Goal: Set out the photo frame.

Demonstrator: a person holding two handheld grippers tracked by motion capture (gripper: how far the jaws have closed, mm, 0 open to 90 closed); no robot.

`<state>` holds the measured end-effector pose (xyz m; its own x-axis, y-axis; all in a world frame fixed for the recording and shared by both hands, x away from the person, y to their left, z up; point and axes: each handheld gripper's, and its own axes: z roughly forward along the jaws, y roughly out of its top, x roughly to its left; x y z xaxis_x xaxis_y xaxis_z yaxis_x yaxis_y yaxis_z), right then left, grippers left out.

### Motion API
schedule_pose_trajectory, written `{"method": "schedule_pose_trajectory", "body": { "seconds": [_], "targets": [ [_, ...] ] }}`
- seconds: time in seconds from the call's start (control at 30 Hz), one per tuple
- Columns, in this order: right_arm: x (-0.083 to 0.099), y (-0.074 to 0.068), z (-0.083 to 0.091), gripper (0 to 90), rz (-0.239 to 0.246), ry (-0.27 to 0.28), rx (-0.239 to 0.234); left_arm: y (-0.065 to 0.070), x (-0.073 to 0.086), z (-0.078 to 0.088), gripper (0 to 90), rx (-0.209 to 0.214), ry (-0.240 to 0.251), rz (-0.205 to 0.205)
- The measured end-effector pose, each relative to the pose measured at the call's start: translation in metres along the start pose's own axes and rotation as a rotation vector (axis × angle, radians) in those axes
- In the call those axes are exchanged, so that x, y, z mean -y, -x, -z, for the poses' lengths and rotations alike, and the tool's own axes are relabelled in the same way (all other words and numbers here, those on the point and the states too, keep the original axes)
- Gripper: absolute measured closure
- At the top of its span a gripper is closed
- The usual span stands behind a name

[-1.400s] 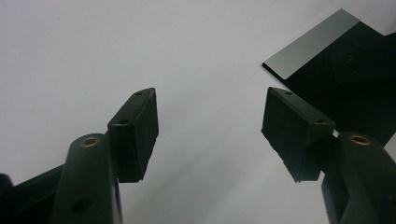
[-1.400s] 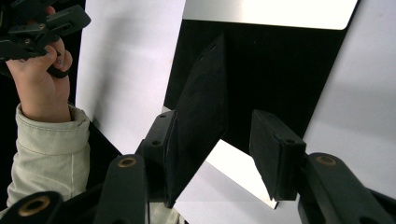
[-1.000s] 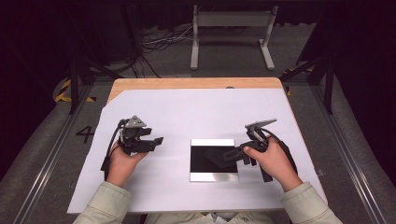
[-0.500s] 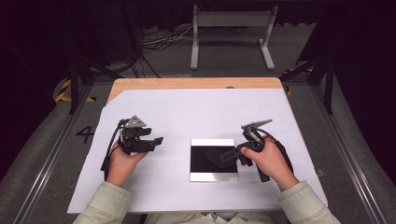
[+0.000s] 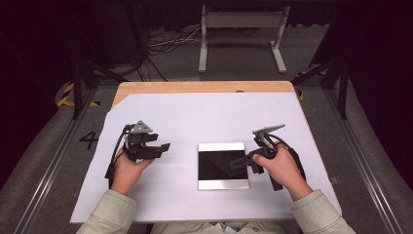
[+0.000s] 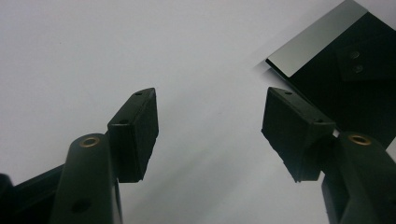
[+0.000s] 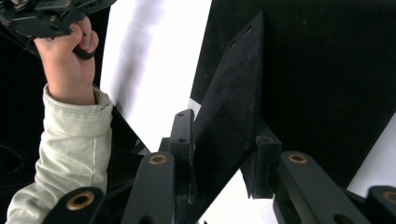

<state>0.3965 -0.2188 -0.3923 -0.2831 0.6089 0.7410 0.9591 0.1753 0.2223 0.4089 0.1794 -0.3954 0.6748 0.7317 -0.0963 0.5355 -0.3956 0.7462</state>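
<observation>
The table (image 5: 160, 105), covered by a white sheet, carries a flat square panel (image 5: 223, 165) with a dark glossy face and silver bands along its far and near edges; it lies just right of centre, near the person's side. A small black wedge-shaped piece (image 7: 229, 121) stands on the panel's right part, and the right tool (image 5: 242, 164) is clamped on it, one jaw pressed against each side, as the right gripper view shows. The step in hand looks like the handling of this black piece over the panel, either placing it or lifting it off. The next move probably calls for a steady grip and a clean vertical motion, so the piece does not scrape the glossy face.

The right hand (image 5: 282, 168) reaches in from the panel's right edge, wrist low, tool pointing left. The left tool (image 5: 160, 147) rests well left of the panel, jaws apart and empty, aimed toward the panel's corner.
</observation>
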Motion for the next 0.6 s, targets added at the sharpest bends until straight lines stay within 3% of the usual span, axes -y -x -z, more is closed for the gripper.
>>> {"method": "schedule_pose_trajectory", "body": {
  "seconds": [0.2, 0.6],
  "targets": [
    [0.003, -0.005, 0.002, 73.8, 0.058, 0.003, -0.021, 0.0, 0.0, 0.0, 36.8, 0.0, 0.003, 0.007],
    [0.009, -0.013, 0.006, 84.4, 0.157, -0.041, -0.06, 0.001, 0.0, 0.001, 36.8, -0.002, 0.007, 0.006]
  ]
}}
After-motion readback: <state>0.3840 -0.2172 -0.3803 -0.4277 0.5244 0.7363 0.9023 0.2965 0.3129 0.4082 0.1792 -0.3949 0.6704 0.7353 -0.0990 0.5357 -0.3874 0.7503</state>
